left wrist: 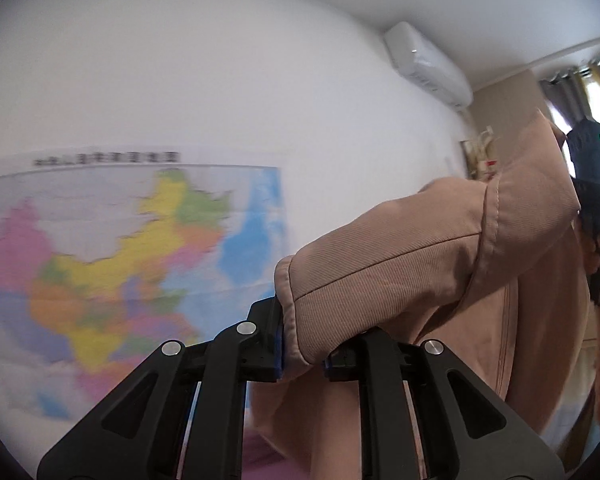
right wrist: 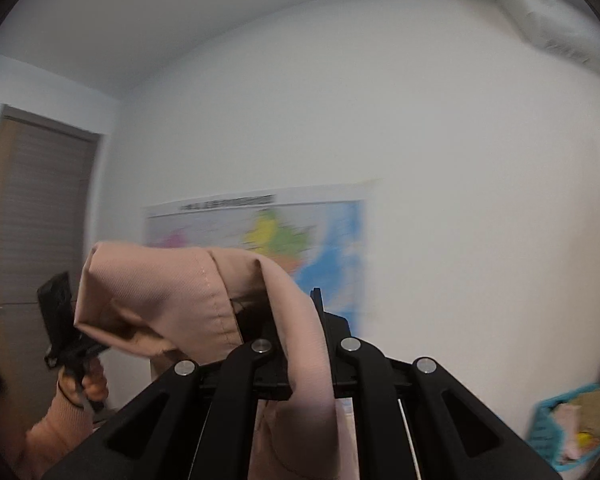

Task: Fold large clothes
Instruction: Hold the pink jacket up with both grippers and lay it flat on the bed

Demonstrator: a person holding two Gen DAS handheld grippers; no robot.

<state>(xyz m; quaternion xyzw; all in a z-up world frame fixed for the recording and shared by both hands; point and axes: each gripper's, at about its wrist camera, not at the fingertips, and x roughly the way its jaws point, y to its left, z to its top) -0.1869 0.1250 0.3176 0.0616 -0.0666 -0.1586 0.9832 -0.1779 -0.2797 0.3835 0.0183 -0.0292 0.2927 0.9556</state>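
Grippers are both holding the soft pink ribbed-fabric garment [left wrist: 420, 256] aloft before the wall map [left wrist: 112, 248], left gripper [left wrist: 302, 354] pinching its hemmed edge, right gripper [right wrist: 312, 364] clamped tight on a limp fold, so gripping seams is looking safest.
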